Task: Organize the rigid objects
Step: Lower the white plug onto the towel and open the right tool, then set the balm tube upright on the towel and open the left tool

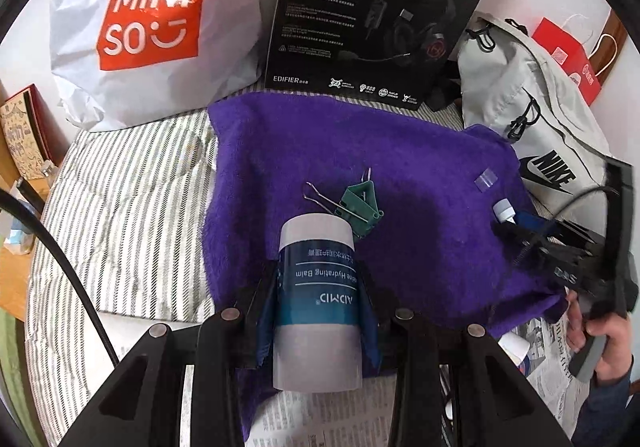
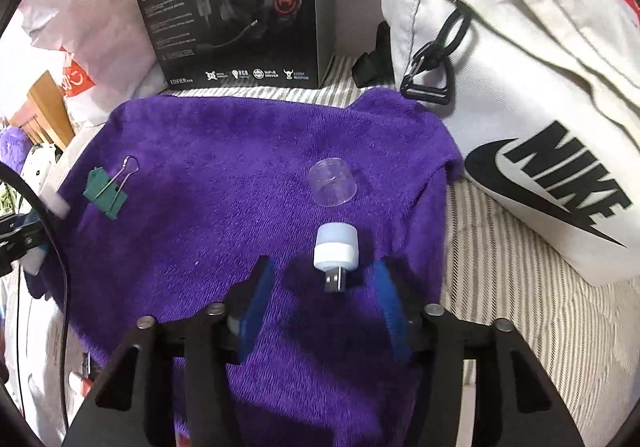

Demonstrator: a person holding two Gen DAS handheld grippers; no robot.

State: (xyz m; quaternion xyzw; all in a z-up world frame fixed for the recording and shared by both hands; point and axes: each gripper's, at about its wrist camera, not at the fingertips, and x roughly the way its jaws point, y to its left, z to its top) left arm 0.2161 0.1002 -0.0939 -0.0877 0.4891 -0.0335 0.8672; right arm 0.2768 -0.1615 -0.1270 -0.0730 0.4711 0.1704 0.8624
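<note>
Item: white-and-blue cylindrical balm tube, clamped in left claw above purple fleece towel, likely for placing beside green metal binder clip. Item: small white USB lamp, lying loose on towel between right claw's parted pads.

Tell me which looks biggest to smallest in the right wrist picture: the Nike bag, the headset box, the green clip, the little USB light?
1. Nike bag
2. Headset box
3. Green binder clip and USB light: look alike; the light is nearer the camera, so unsure.
</note>
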